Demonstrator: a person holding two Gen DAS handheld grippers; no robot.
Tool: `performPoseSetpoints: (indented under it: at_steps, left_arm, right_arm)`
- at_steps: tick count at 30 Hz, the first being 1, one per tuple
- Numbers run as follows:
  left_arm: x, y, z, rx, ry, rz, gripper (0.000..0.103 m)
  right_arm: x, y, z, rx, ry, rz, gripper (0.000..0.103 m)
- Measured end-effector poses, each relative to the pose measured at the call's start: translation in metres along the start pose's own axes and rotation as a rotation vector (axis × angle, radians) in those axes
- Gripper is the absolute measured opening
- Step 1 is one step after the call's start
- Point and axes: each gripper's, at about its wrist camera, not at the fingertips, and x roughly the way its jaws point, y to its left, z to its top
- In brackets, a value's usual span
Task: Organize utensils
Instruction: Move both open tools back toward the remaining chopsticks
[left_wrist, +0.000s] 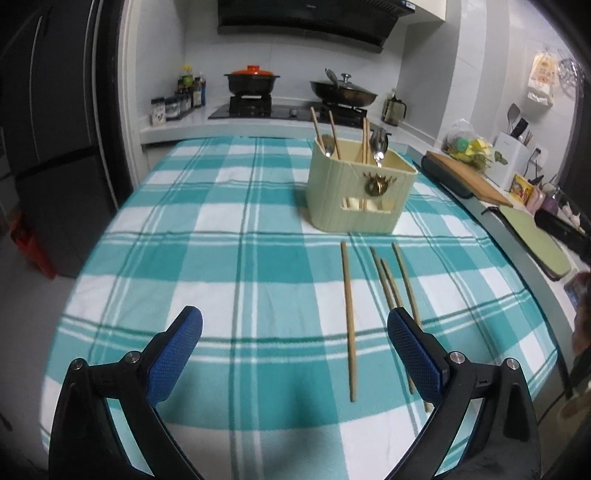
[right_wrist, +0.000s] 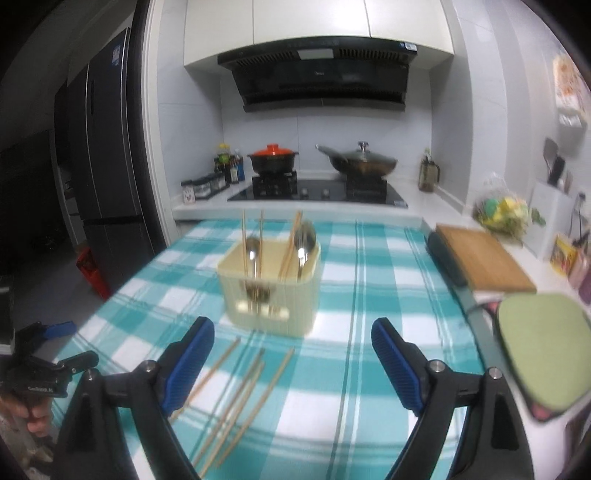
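Here, four loose chopsticks (left_wrist: 349, 321) lie flat on the checked cloth (left_wrist: 221, 258) just in front of the cream holder (left_wrist: 360, 192), roughly parallel, tips toward it. One lies a little apart to the left of the other three, likely the easiest to single out.

The holder stands upright on the worktop, already carrying several chopsticks and at least two spoons (left_wrist: 378, 146) handle-down, leaning on its rim; sorted items go there, so the loose four look like what remains.

Left gripper (left_wrist: 295, 350): fingers released, spread wide, nothing between the pads; it hovers near the holder-side chopsticks' near ends, the right pad overlapping them in view, contact not clear.

Right gripper (right_wrist: 293, 362): fingers also released and empty, aimed at the holder, the loose chopsticks (right_wrist: 236, 398) low to its left. Picture blurred.

Behind the holder: stove with a red-lidded pot (left_wrist: 252, 79) and a wok (left_wrist: 343, 92). To the holder's right, a wooden cutting board (left_wrist: 469, 177).
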Motion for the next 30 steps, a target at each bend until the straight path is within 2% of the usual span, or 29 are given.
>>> performPoseSetpoints:
  at_steps: [5, 9, 12, 18, 25, 30]
  left_arm:
    - [0.005, -0.022, -0.029, 0.046, 0.032, 0.02, 0.101]
    - [0.011, -0.034, -0.038, 0.092, 0.059, 0.057, 0.102]
    - [0.014, -0.031, -0.041, 0.049, 0.065, 0.017, 0.102]
    - [0.018, -0.03, -0.046, 0.069, 0.049, 0.05, 0.102]
    - [0.024, -0.032, -0.048, 0.072, 0.056, 0.077, 0.102]
    - [0.027, -0.032, -0.05, 0.073, 0.064, 0.078, 0.102]
  right_arm:
    - [-0.007, -0.003, -0.081, 0.109, -0.01, -0.006, 0.09]
    - [-0.004, 0.007, -0.115, 0.097, 0.042, 0.015, 0.094]
    - [-0.003, 0.017, -0.126, 0.047, 0.053, 0.007, 0.102]
    - [0.001, 0.027, -0.134, 0.048, 0.041, -0.04, 0.103]
    - [0.013, 0.023, -0.145, 0.081, 0.106, -0.081, 0.103]
    - [0.011, 0.02, -0.149, 0.076, 0.112, -0.109, 0.103]
